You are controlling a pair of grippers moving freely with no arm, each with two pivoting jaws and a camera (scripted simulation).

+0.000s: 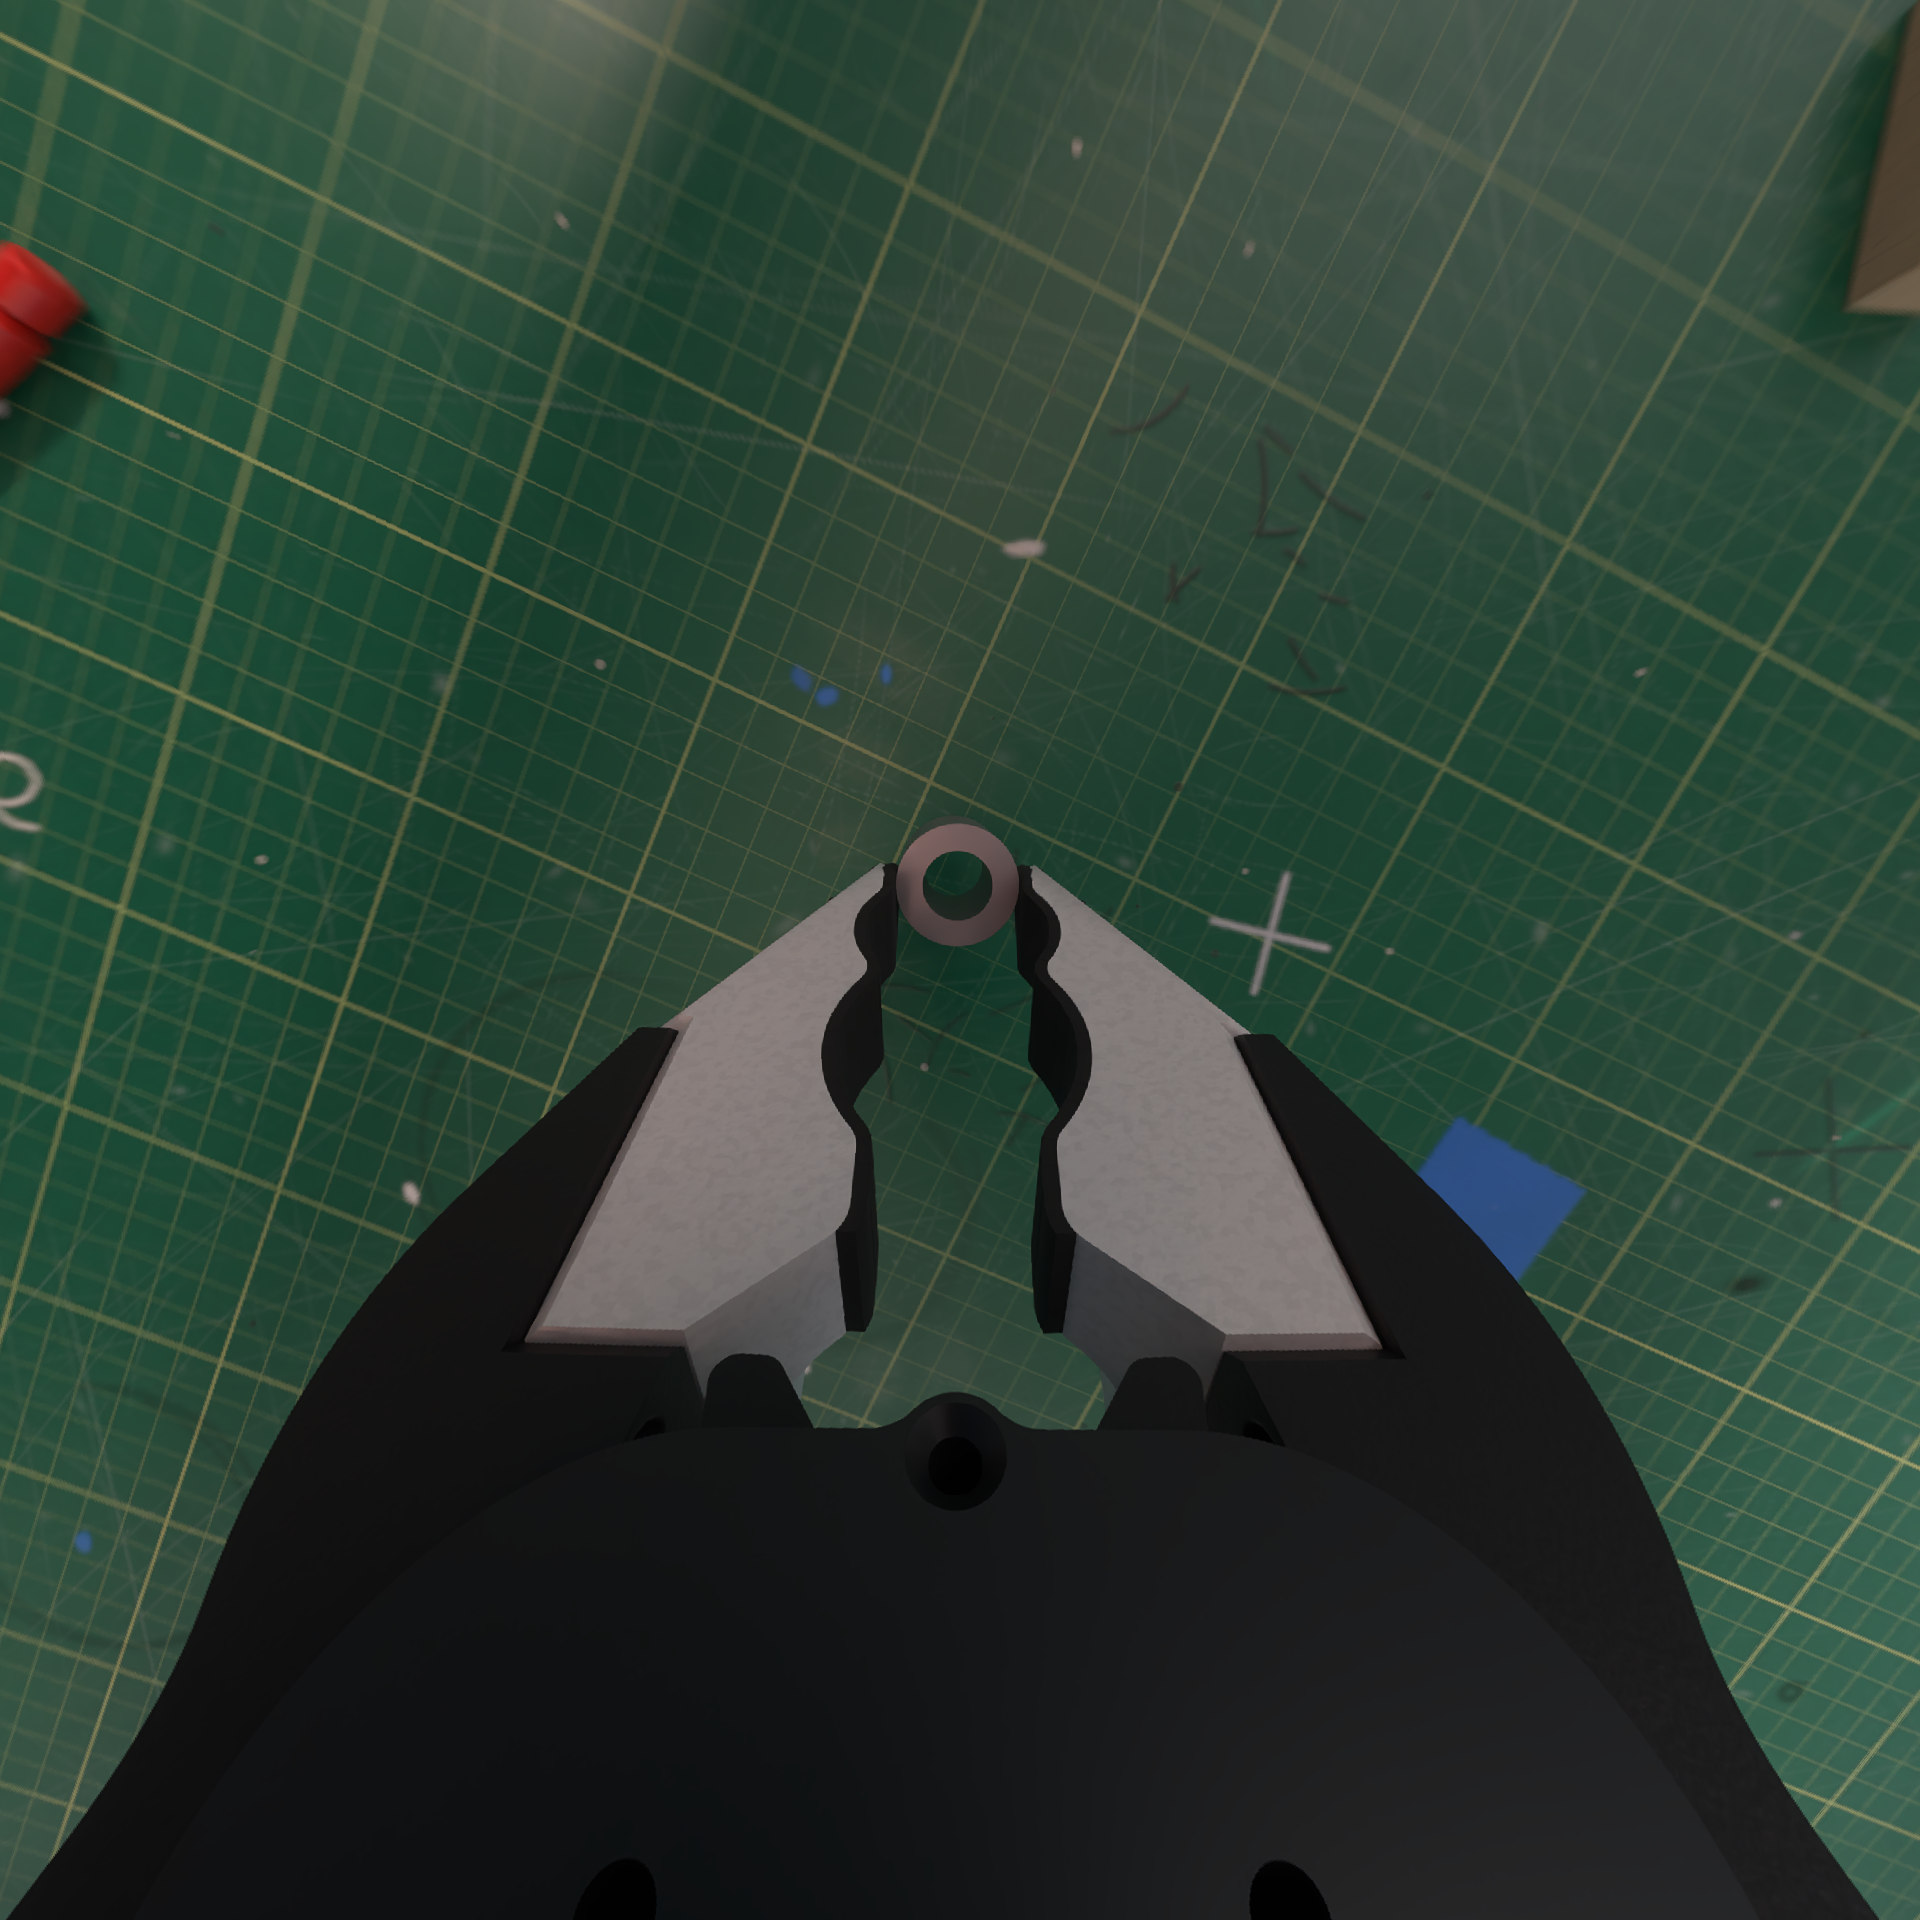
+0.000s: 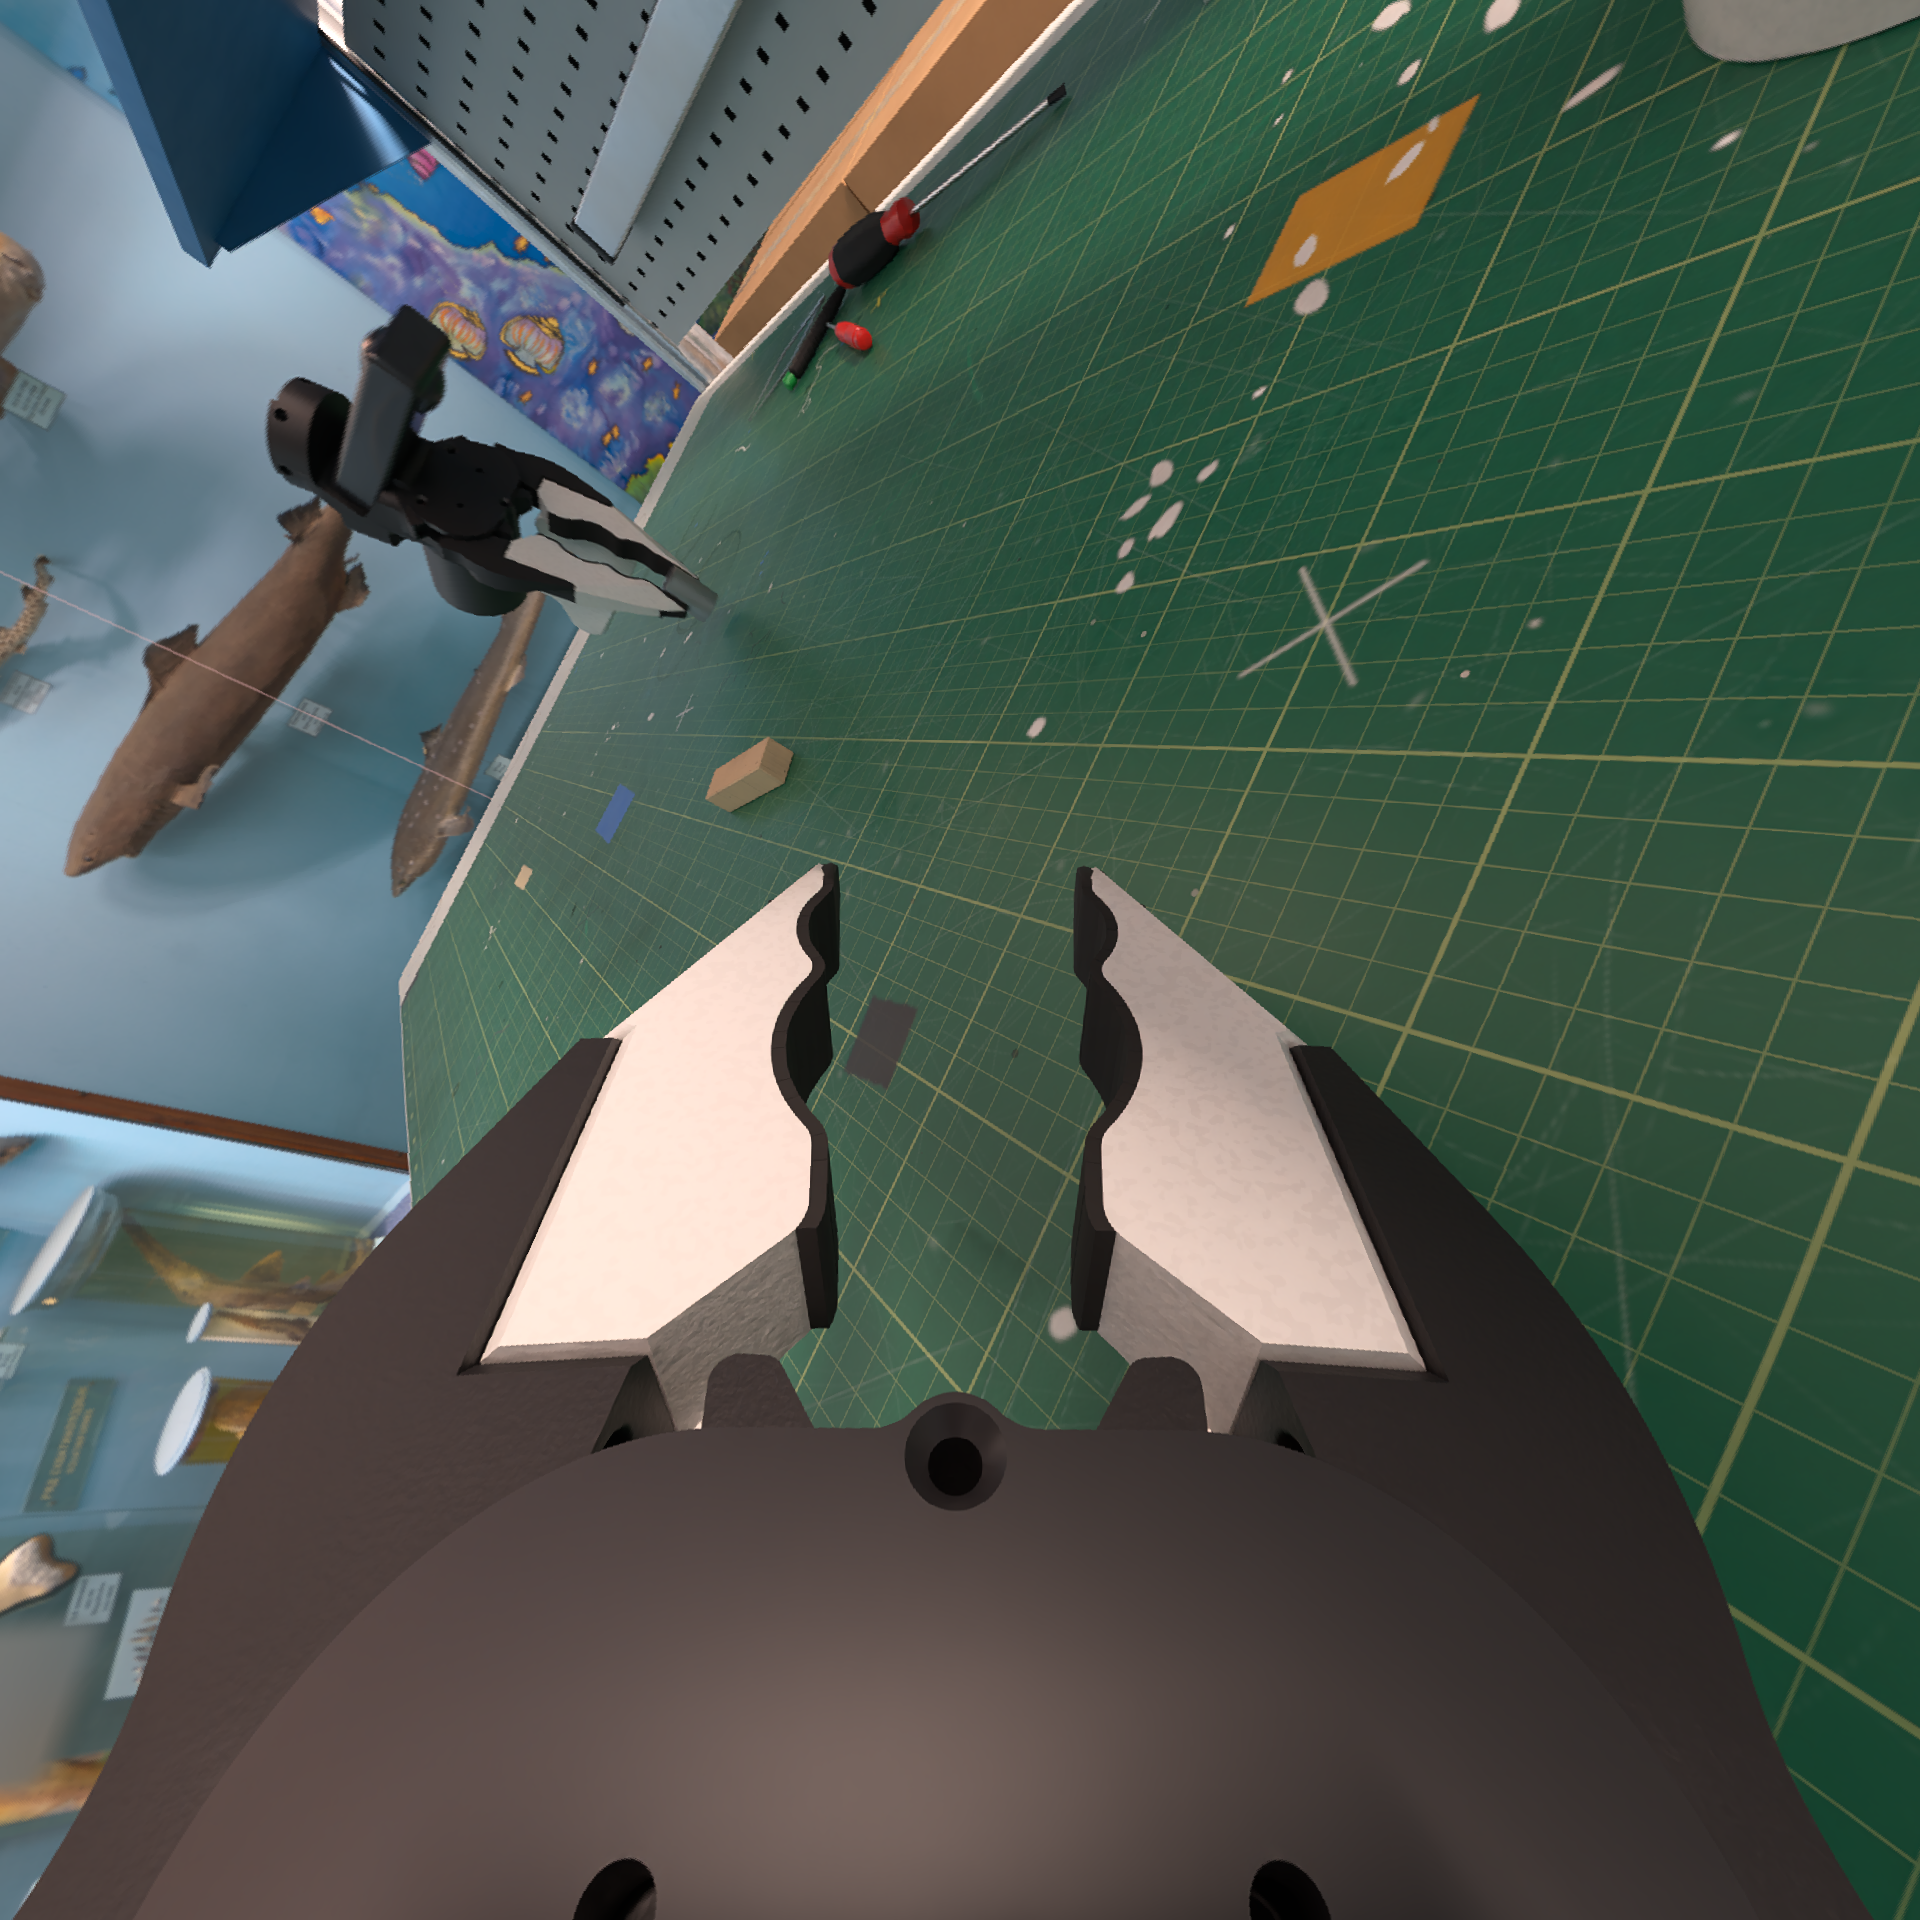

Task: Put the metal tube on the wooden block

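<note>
In the left wrist view my left gripper (image 1: pixel 957 883) is shut on the metal tube (image 1: pixel 920 896), a short grey tube seen end-on between the fingertips, held above the green cutting mat (image 1: pixel 623 520). A corner of the wooden block (image 1: pixel 1891 208) shows at the top right edge. In the right wrist view my right gripper (image 2: pixel 954 883) is open and empty above the mat. The wooden block (image 2: pixel 748 774) lies on the mat ahead of it. The left gripper (image 2: pixel 691 597) shows farther off, its tips holding the tube (image 2: pixel 698 594) near the mat's left edge.
A red-handled screwdriver (image 2: pixel 868 249) and a small pen (image 2: pixel 816 338) lie at the mat's far edge; the red handle shows in the left view (image 1: pixel 31 301). An orange patch (image 2: pixel 1361 197) and a blue patch (image 1: pixel 1507 1195) mark the mat. A white object (image 2: pixel 1766 26) sits far right.
</note>
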